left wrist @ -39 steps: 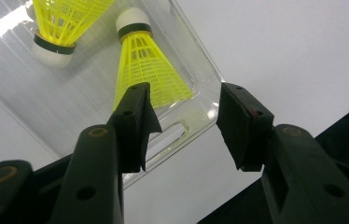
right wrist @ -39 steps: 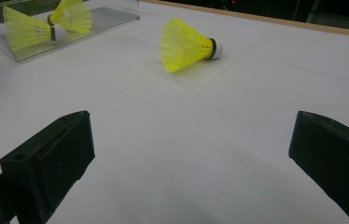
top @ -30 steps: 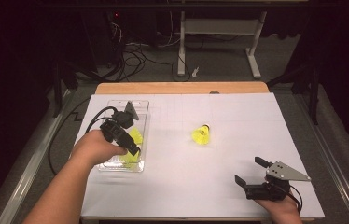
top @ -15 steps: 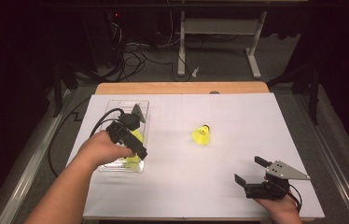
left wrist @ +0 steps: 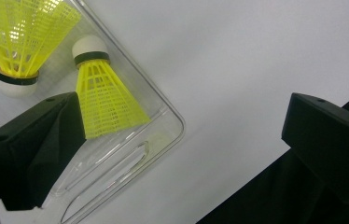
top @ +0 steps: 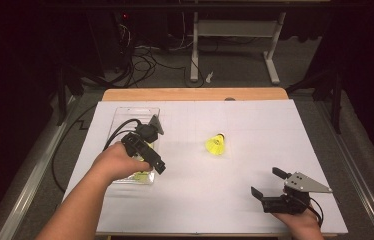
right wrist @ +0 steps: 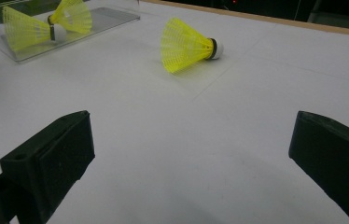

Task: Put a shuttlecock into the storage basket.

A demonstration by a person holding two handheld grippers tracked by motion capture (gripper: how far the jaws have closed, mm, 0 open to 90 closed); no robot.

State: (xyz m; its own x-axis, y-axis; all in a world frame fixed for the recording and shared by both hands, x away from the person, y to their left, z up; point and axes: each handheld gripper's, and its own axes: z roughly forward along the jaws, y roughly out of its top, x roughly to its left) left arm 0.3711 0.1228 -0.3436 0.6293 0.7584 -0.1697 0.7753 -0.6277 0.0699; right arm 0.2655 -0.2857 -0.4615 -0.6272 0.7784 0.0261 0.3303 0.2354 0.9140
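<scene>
A yellow shuttlecock (top: 215, 144) lies on its side near the middle of the white table, cork pointing away from me. A clear plastic tray (top: 130, 114) sits at the left. In the left gripper view it holds two more yellow shuttlecocks, one (left wrist: 105, 100) by the tray's corner and one (left wrist: 21, 32) behind it. My left gripper (top: 147, 150) hovers over the tray's near right corner, open with nothing between its jaws. My right gripper (top: 266, 181) rests at the front right, open and empty, facing the loose shuttlecock (right wrist: 186, 44) from well short of it.
The white sheet covers the table, with a wooden edge (top: 195, 94) at the back. A black cable (top: 120, 129) trails from the left gripper across the tray. Beyond the table are a dark floor, cables and a desk frame (top: 235, 30).
My left gripper has drifted to the right, from over the tray toward its right edge. The right gripper and the loose shuttlecock have stayed put.
</scene>
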